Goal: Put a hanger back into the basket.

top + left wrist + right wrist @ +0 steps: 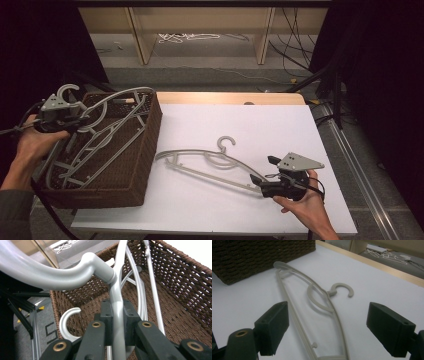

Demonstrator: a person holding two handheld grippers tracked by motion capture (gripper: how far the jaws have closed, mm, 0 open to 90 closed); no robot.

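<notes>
**Left tongs clamped on hanger in basket, right tongs open at loose hanger**

Landmark: the wicker basket [131, 165], dark brown, sitting on the left end of the white counter [280, 130].

Nearest, well right of the basket: right tongs [262, 184], held in the person's right hand [305, 202] close to the counter's front edge. Jaws spread wide, nothing between the pads. In the right gripper view the black pads stand on either side of the near end of the loose hanger [317, 302], not touching it.

That grey plastic hanger lies flat on the counter just right of the basket. One arm tip points at the basket's right wall, the other end reaches the right tongs, and the hook faces away from the front edge.

Left side: left tongs [77, 124] over the basket's far-left corner, held in the left hand [36, 142]. Jaws are closed on the neck of a second grey hanger [117, 302]. The left gripper view shows both pads pressed against it just below the hook joint.

The gripped hanger leans inside the basket, its body running down toward the near wall. Another hook [66, 322] shows by the basket's rim, under the tongs.

Beyond the basket: floor, wooden legs, loose cables.
</notes>
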